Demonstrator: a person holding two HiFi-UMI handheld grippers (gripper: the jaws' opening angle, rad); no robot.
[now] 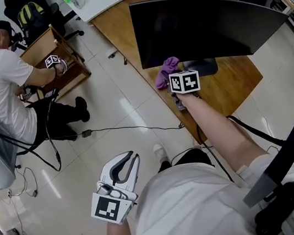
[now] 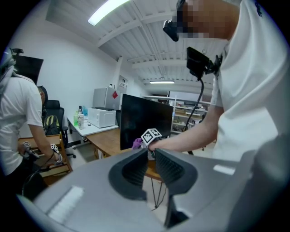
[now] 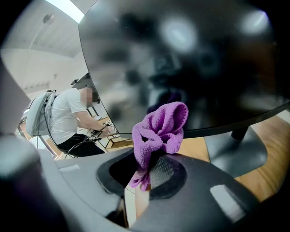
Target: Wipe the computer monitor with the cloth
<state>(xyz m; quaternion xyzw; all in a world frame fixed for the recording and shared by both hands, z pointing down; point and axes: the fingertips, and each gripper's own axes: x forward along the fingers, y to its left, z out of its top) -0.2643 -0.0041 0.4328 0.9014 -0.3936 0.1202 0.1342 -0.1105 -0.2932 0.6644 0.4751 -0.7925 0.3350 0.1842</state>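
Note:
A black curved monitor (image 1: 204, 26) stands on a wooden desk (image 1: 121, 29). In the right gripper view its dark screen (image 3: 190, 59) fills most of the frame, close ahead. My right gripper (image 1: 173, 79) is shut on a bunched purple cloth (image 1: 163, 73), just below the screen's lower left edge. The cloth (image 3: 159, 129) sticks up from between the right gripper's (image 3: 147, 170) jaws and hangs in front of the screen; whether it touches the glass cannot be told. My left gripper (image 1: 134, 158) hangs low over the floor, shut and holding nothing. The left gripper (image 2: 149, 154) points toward the desk.
The monitor's dark stand base (image 1: 203, 67) sits on the desk behind the cloth. Another person (image 1: 3, 93) sits at the left by a small wooden table (image 1: 61, 56). Cables (image 1: 110, 130) trail across the tiled floor. A white table (image 1: 100, 2) stands at the back.

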